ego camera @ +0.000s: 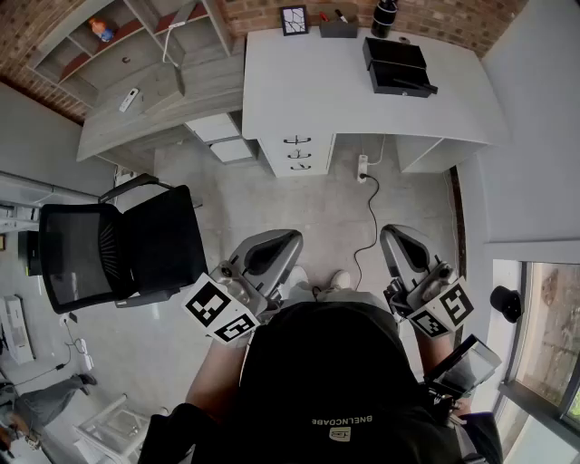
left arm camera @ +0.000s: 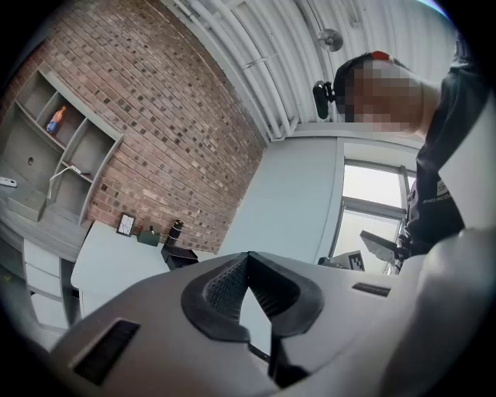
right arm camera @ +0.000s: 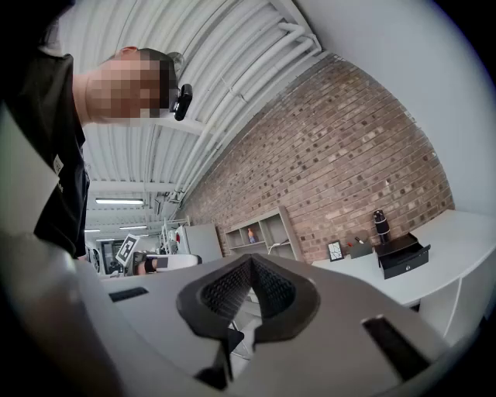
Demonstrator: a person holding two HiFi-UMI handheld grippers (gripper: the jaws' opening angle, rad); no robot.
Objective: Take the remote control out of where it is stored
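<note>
At fingertips, shut on nothing: left grey two-jaw gripper [left arm camera: 248,257], right grey two-jaw gripper [right arm camera: 249,262]. Slim white remote control [ego camera: 130,100] well apart, lying on grey shelf-unit ledge [ego camera: 198,94]. Risk: clipping black mesh office chair [ego camera: 136,245] on approach.

White desk [ego camera: 362,100] set against a brick wall [ego camera: 435,20], with drawers [ego camera: 299,152] under its left end. Left of the desk: a grey bench [ego camera: 172,113] bearing an open shelf unit [ego camera: 136,41]. In front of the desk: pale concrete floor [ego camera: 299,213] crossed by a black cable [ego camera: 370,217]; further left, a black mesh chair [ego camera: 118,245]. Right of the desk: a plain wall [ego camera: 535,136], then a window [ego camera: 544,344]. Overhead: a ribbed white ceiling [right arm camera: 201,70], apparently with strip lights [right arm camera: 118,201].
</note>
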